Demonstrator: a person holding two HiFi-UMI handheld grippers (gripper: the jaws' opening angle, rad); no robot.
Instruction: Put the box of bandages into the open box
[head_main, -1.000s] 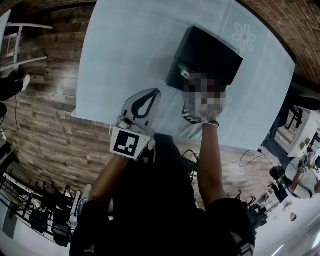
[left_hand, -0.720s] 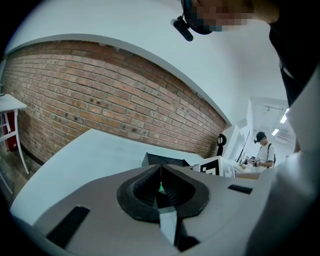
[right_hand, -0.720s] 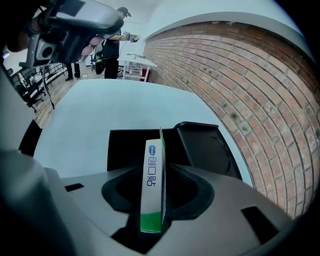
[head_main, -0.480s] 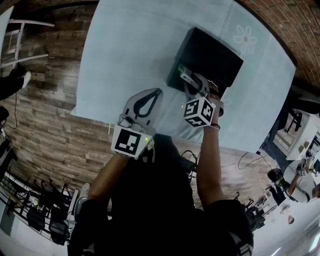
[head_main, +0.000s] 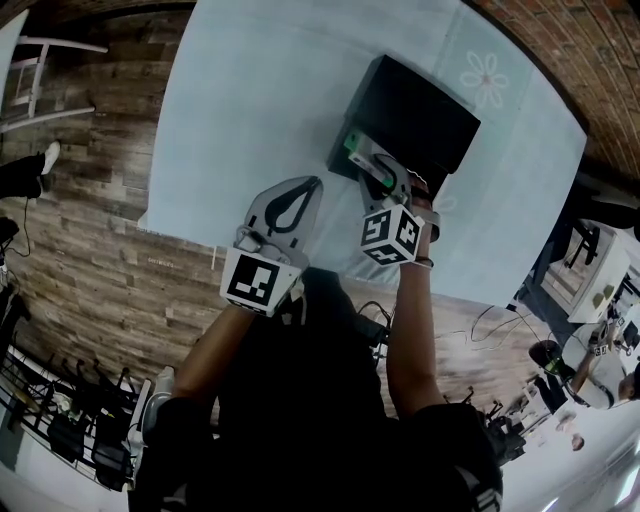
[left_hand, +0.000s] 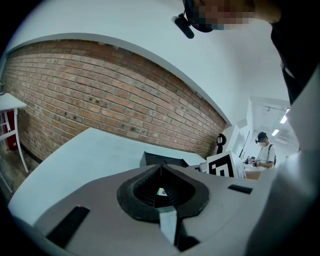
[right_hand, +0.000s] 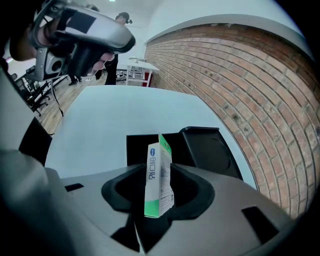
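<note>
The box of bandages (right_hand: 159, 180), white and green, stands on end and tilted between the jaws of my right gripper (right_hand: 161, 165). Those jaws have just been opening and now stand open on either side of it. In the head view the box of bandages (head_main: 357, 148) hangs at the near left edge of the open black box (head_main: 425, 105), with my right gripper (head_main: 382, 172) just behind it. The black box (right_hand: 142, 147) lies right below the bandages, its lid part (right_hand: 207, 150) to the right. My left gripper (head_main: 312, 186) is shut and empty, hovering over the table's near edge; its fingertips (left_hand: 161, 166) meet.
A pale blue table (head_main: 260, 90) carries the black box; a flower print (head_main: 485, 75) marks its far right. Wood floor lies to the left with a white chair (head_main: 40, 70). A brick wall (left_hand: 100, 95) runs beyond the table. A person (left_hand: 265, 150) stands far off.
The right gripper's jaws have spread apart around the bandage box. Gripper and box have shifted slightly left along the black box's near edge. The left gripper has stayed put.
</note>
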